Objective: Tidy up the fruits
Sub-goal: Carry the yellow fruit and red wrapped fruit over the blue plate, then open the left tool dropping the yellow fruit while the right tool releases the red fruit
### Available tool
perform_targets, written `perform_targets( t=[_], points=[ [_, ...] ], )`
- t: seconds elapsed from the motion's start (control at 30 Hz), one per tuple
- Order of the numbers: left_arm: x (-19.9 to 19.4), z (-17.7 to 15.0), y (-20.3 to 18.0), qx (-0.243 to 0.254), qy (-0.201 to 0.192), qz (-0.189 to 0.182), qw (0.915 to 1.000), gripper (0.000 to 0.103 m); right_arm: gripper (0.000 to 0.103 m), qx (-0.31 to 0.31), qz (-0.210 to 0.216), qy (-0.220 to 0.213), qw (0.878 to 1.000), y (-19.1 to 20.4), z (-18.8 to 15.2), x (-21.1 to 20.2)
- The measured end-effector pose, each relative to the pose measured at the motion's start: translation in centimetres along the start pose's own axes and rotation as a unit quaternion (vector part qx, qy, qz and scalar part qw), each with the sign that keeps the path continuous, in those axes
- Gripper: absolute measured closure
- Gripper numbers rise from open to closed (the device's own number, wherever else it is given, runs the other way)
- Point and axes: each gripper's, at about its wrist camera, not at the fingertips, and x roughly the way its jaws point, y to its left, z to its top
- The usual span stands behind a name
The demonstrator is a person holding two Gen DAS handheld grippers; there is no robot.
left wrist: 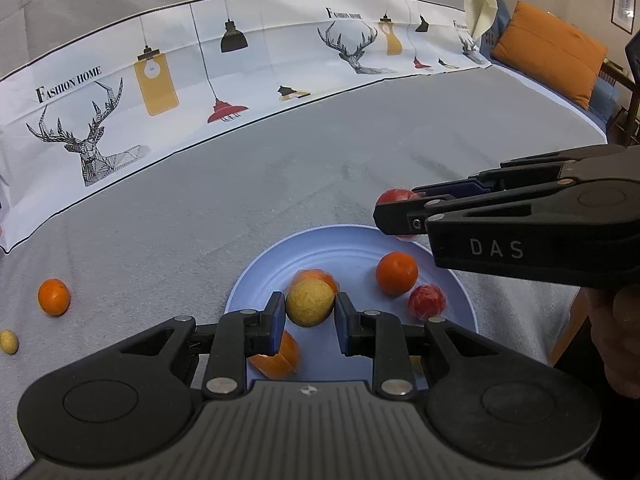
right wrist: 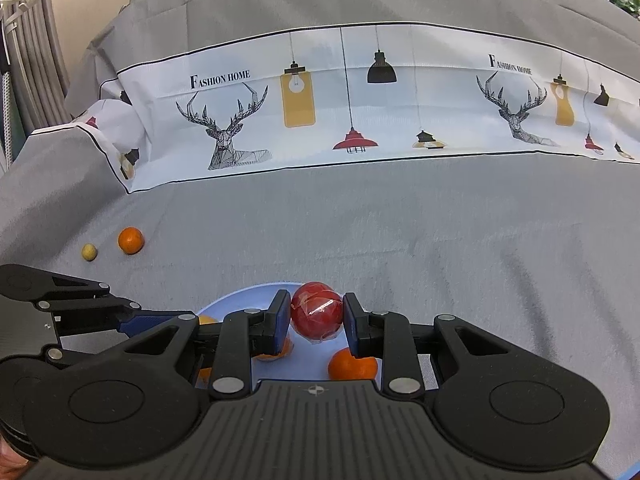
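A light blue plate (left wrist: 264,276) lies on the grey cloth and holds several fruits: oranges (left wrist: 397,273) and a wrapped red fruit (left wrist: 426,301). My left gripper (left wrist: 310,312) is shut on a round yellow fruit (left wrist: 310,302) just above the plate. My right gripper (right wrist: 316,320) is shut on another wrapped red fruit (right wrist: 317,315) over the plate's far rim (right wrist: 256,292); it also shows in the left wrist view (left wrist: 394,216), reaching in from the right. A loose orange (left wrist: 53,297) and a small yellow fruit (left wrist: 9,342) lie on the cloth to the left.
A white printed cloth (left wrist: 200,80) with deer and lamps runs along the back of the grey surface. An orange cushion (left wrist: 552,52) sits at far right. In the right wrist view the loose orange (right wrist: 131,240) and small yellow fruit (right wrist: 89,252) lie at left.
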Motion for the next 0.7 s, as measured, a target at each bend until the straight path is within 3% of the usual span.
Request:
perform_targets(
  t=[0.7],
  points=[
    [0.33,0.03,-0.37,0.009,0.002,-0.003,1.0000,0.074,0.073,-0.001,0.000,0.007,1.000,0.15,0.02,0.34]
  ],
)
